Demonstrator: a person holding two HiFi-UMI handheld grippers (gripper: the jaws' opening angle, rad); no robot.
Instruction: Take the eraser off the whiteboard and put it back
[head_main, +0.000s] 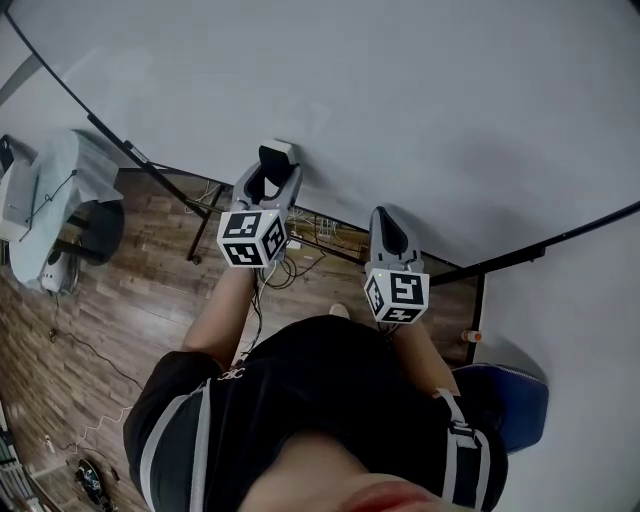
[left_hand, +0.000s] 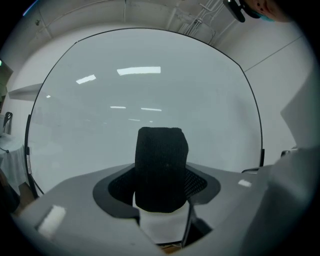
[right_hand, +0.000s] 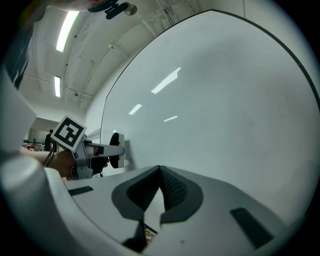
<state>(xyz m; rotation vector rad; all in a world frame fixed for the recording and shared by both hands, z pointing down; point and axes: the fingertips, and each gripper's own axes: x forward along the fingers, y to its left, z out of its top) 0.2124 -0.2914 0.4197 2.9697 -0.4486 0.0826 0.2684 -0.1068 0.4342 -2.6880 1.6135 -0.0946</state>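
The left gripper (head_main: 272, 172) is clamped on the eraser (left_hand: 161, 170) right at the whiteboard (head_main: 420, 100), the eraser's black felt toward the person and its white body toward the whiteboard. Whether the eraser touches the whiteboard is hard to tell. The gripper's body hides the eraser's lower end. The right gripper (right_hand: 160, 190) is level before the whiteboard, to the right of the eraser, with its jaws clenched together on nothing. The whiteboard's frame is cut off in the head view.
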